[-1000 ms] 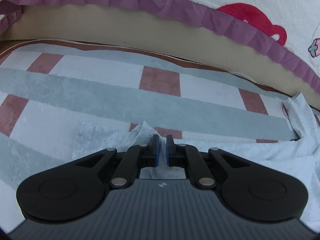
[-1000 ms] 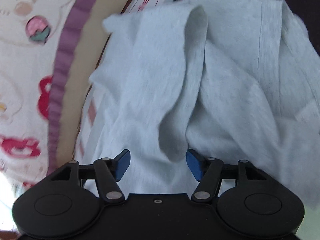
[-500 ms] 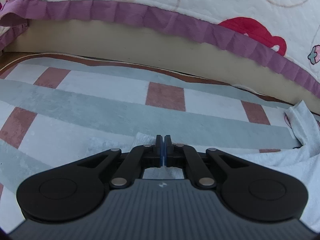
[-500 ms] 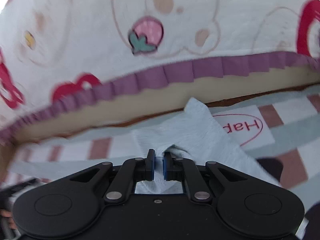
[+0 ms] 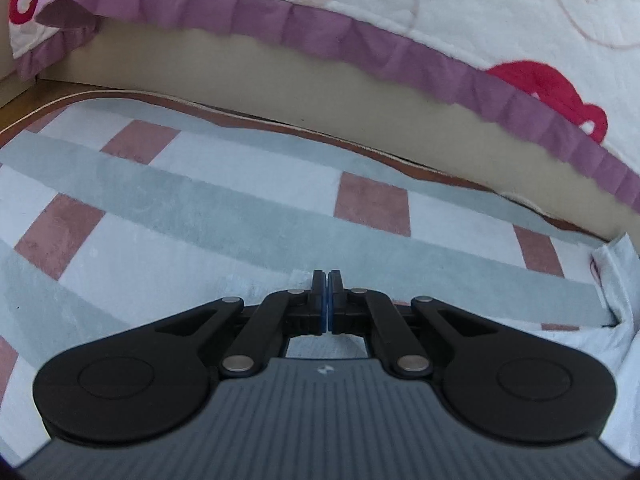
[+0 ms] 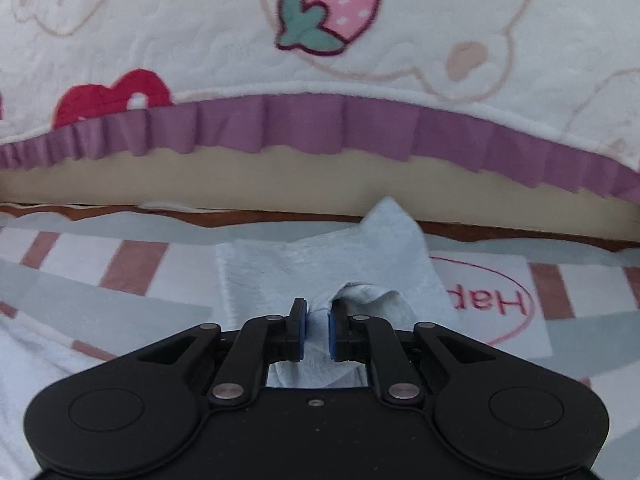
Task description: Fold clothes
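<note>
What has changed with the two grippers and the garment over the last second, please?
The right gripper swung from above the crumpled pale garment toward the bedspread and closed on a fold; its jaws are now opening slightly. The left gripper stayed shut over the checked mat.

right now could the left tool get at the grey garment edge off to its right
Probably yes. The left tool is shut low over the checked rug, and the light grey garment lies at the right rim of its view with only bare rug between. It would first have to open its jaws.
</note>
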